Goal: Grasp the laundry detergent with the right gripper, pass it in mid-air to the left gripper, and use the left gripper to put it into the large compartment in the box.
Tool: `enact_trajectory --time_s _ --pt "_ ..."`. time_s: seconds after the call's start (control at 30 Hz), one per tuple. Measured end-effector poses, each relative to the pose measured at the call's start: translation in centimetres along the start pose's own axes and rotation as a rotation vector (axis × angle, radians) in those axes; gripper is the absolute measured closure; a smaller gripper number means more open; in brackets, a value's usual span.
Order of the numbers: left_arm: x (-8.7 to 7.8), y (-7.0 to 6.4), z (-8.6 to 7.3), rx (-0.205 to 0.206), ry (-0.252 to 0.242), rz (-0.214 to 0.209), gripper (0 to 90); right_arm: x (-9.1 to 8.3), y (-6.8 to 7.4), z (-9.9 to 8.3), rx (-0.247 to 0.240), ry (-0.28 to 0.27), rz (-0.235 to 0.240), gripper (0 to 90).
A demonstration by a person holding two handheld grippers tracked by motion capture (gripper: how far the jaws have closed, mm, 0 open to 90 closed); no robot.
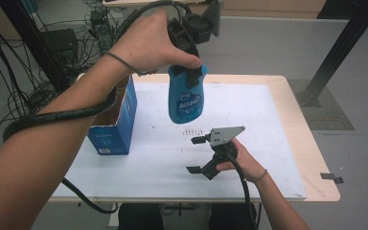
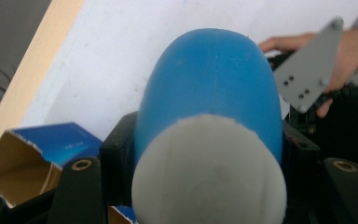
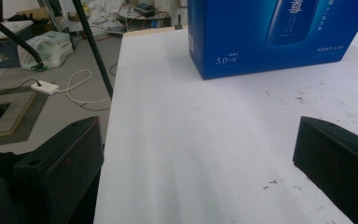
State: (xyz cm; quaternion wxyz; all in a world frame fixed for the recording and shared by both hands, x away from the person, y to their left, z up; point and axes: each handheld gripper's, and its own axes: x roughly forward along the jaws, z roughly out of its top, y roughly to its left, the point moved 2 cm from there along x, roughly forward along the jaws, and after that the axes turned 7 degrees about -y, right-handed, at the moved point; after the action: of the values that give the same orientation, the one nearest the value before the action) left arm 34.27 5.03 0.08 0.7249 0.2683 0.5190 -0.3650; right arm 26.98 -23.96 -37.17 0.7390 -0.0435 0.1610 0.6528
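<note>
The blue bottle (image 1: 185, 98) hangs cap-up, high over the white table (image 1: 268, 143), just beside the open blue box (image 1: 112, 122), because the left gripper (image 1: 188, 79) clamps its neck, while the right gripper (image 1: 199, 154) waits low, jaws wide and empty.

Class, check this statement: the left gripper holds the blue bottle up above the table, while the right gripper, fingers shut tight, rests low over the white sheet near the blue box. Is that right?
One detail is wrong. The right gripper is open, not shut: the right gripper view shows its fingers wide apart over the white sheet. The rest stands: the left gripper holds the blue bottle above the table, and the blue box stands nearby.
</note>
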Motion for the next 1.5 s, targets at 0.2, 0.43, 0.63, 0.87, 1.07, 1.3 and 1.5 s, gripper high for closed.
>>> enact_trajectory --time_s 0.2,0.43,0.63,0.87,1.07,1.3,1.5 --pt "-1.4 1.8 0.0 -0.137 -0.029 0.042 37.3 0.1 0.1 0.1 -0.006 0.004 -0.018 1.8" --pt "-1.5 3.1 0.9 -0.239 0.007 0.105 37.4 0.1 0.2 0.2 -0.013 0.003 -0.029 2.1" --pt "-1.4 4.6 1.3 -0.33 0.04 0.148 37.3 0.1 0.5 0.3 -0.019 0.001 -0.046 2.3" --pt "-2.1 7.7 -0.3 -0.521 0.029 0.175 37.3 0.0 0.5 0.2 -0.018 0.0 -0.055 2.2" --pt "-2.8 10.5 -2.1 -0.65 0.049 0.208 37.3 0.1 0.5 0.2 -0.018 0.002 -0.059 2.2" --pt "-3.7 12.8 -4.7 -0.767 0.061 0.243 37.3 -0.1 0.5 0.2 -0.016 0.005 -0.06 2.1" --pt "-4.1 14.2 -6.8 -0.853 0.081 0.269 37.3 -0.1 0.7 0.4 -0.02 0.017 -0.069 2.1"
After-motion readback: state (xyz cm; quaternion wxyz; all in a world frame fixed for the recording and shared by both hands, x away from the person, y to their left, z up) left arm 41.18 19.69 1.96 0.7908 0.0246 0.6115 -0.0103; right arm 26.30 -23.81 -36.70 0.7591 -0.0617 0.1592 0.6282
